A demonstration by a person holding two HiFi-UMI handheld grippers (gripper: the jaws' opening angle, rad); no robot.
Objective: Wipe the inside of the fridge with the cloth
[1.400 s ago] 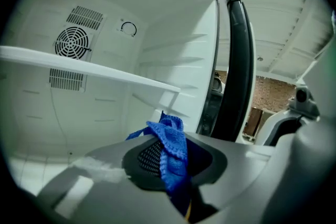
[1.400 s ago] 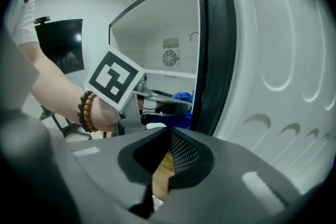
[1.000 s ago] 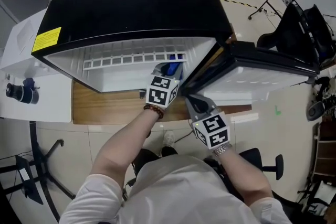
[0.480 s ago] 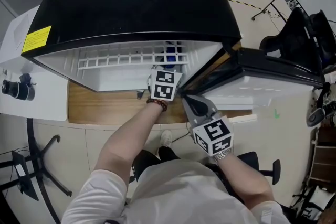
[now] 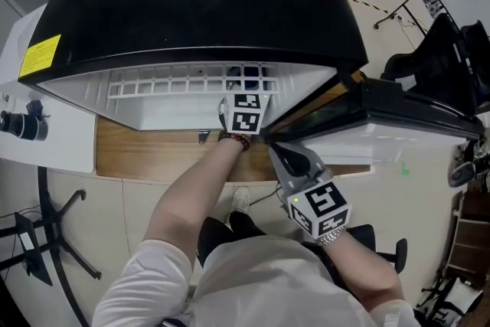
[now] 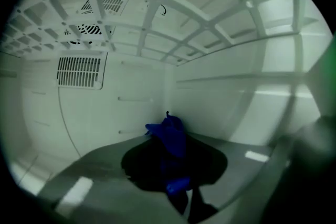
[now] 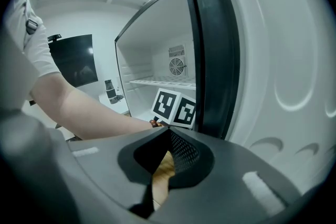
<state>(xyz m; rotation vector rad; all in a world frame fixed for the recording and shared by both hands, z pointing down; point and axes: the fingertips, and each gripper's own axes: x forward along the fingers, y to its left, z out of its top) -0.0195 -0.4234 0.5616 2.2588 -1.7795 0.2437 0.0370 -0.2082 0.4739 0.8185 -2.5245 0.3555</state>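
Below the head camera, a black-topped fridge with a white inside (image 5: 191, 107) stands open on a wooden tabletop (image 5: 145, 153), its door (image 5: 398, 122) swung out to the right. The left gripper (image 5: 246, 115) reaches in at the right end of the opening, under a white wire shelf (image 5: 168, 84). A scrap of blue shows through the bars just beyond it. The right gripper (image 5: 285, 157) sits outside, by the gap between cabinet and door, clenched.

Looking along the left gripper's jaws, they grasp a crumpled blue cloth (image 6: 170, 136) that bunches forward past the tips. It points at the far right corner, where the back wall (image 6: 105, 113) meets the right side wall (image 6: 236, 102). I cannot tell whether it touches either.

Looking along the right gripper's jaws, they are pressed together on nothing. The left forearm (image 7: 79, 107) crosses ahead, beside the door's black edge (image 7: 215, 60).

Only the left hand is placed to wipe. The side wall lies just right of the cloth and the back wall ahead, so the coming stroke likely needs a press toward one of them.
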